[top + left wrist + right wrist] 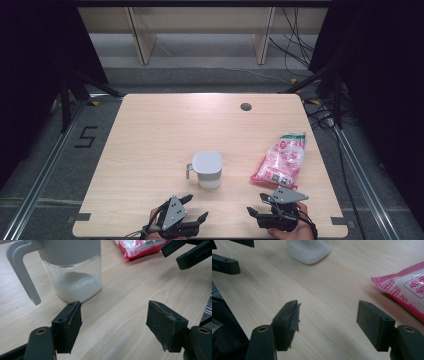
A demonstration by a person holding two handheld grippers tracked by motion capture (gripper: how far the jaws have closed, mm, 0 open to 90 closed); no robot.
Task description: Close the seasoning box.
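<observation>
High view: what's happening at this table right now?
A person holds the left gripper and right gripper near the table's front edge, both open and empty. Ahead stand a lidded jug part-filled with white grains and a pink packet lying flat to its right. Neither is touched yet.

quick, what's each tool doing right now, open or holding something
Left tool: open, holding nothing, bare light wooden table between its jaws.
Right tool: open, holding nothing, jaws wide over the table.
</observation>
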